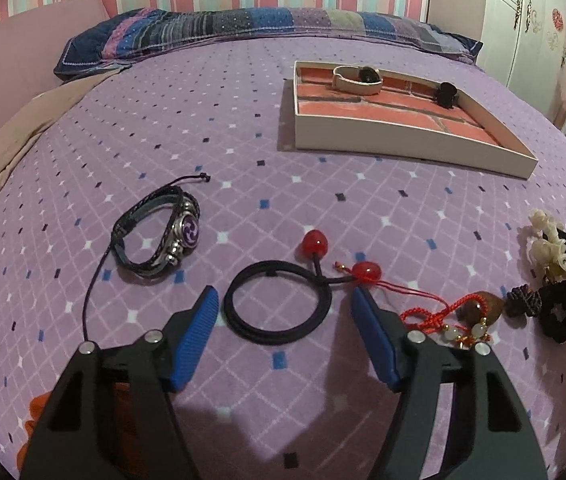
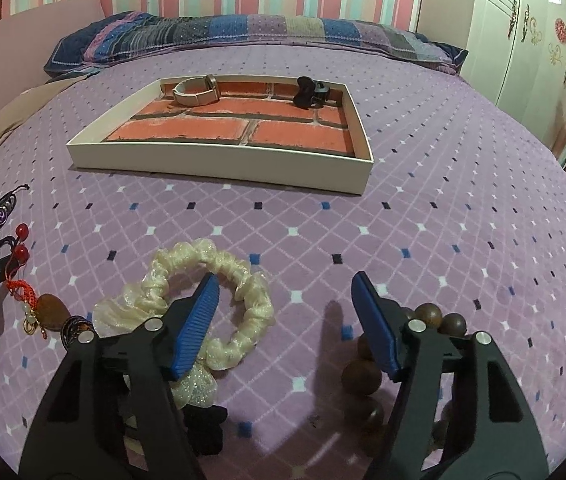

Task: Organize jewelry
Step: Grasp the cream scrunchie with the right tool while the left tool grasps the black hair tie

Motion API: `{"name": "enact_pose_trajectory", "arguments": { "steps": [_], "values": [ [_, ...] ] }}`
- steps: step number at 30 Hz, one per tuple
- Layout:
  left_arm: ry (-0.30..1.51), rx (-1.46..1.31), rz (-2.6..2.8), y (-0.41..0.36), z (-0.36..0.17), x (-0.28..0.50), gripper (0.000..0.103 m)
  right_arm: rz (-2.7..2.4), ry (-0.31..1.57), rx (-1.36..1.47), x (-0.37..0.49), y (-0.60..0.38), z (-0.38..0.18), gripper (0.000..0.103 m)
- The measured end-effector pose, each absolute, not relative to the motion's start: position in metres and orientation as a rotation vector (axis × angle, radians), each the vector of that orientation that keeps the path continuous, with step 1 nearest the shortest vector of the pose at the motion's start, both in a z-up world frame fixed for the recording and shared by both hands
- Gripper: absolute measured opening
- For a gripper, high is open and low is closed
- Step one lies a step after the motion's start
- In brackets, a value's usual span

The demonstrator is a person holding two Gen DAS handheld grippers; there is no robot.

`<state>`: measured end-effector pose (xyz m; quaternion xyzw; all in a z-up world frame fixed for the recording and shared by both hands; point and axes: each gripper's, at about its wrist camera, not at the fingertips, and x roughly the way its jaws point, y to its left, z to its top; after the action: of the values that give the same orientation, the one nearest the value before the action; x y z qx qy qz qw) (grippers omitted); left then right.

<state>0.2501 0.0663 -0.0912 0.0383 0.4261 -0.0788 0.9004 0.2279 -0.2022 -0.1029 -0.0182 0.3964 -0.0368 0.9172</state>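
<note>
**Fingers parted over the hair ties on the bed**

Fingers of the left gripper [image 1: 285, 298] are spread apart, and the black hair tie [image 1: 277, 304] with its two red beads is seen lying on the purple bedspread [image 1: 323, 208] between them, untouched by either blue pad. Fingers of the right gripper [image 2: 285, 282] are likewise parted with nothing clasped; one pad is seen over the cream scrunchie [image 2: 219, 292], contact not being discernible.

Only in the left wrist view is the leather bracelet [image 1: 159, 236] shown whole, left of the hair tie, along with the red cord charm [image 1: 443, 312] and a black scrunchie [image 1: 561, 312] at the right. Only in the right wrist view are the brown wooden beads [image 2: 363, 372] shown, partly hidden behind the right finger.

In both views the white tray [image 2: 219, 164] is seen farther up the bed, with a watch [image 2: 197, 94] and a dark hair clip [image 2: 309, 92] along its far wall. A broad bare stretch of bedspread is left between the jewelry and the tray's near rim.
</note>
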Motion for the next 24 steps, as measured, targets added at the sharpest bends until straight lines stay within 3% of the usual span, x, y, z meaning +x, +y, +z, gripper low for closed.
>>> {"name": "enact_pose_trajectory", "arguments": {
  "steps": [5,7,19,24],
  "values": [
    [0.88,0.055,-0.18,0.07,-0.092,0.253,0.062,-0.065,0.824,-0.026,0.229,-0.203,-0.105,0.057],
    [0.878,0.051,-0.177,0.071,-0.092,0.253,0.051,-0.052,0.832,-0.014,0.23,-0.203,-0.107,0.047],
    [0.876,0.028,-0.158,0.078,-0.089,0.252,0.008,0.009,0.844,0.013,0.231,-0.199,-0.108,0.021],
    [0.871,0.024,-0.154,0.077,-0.087,0.251,0.006,0.02,0.835,0.019,0.231,-0.2,-0.105,0.018]
  ]
}}
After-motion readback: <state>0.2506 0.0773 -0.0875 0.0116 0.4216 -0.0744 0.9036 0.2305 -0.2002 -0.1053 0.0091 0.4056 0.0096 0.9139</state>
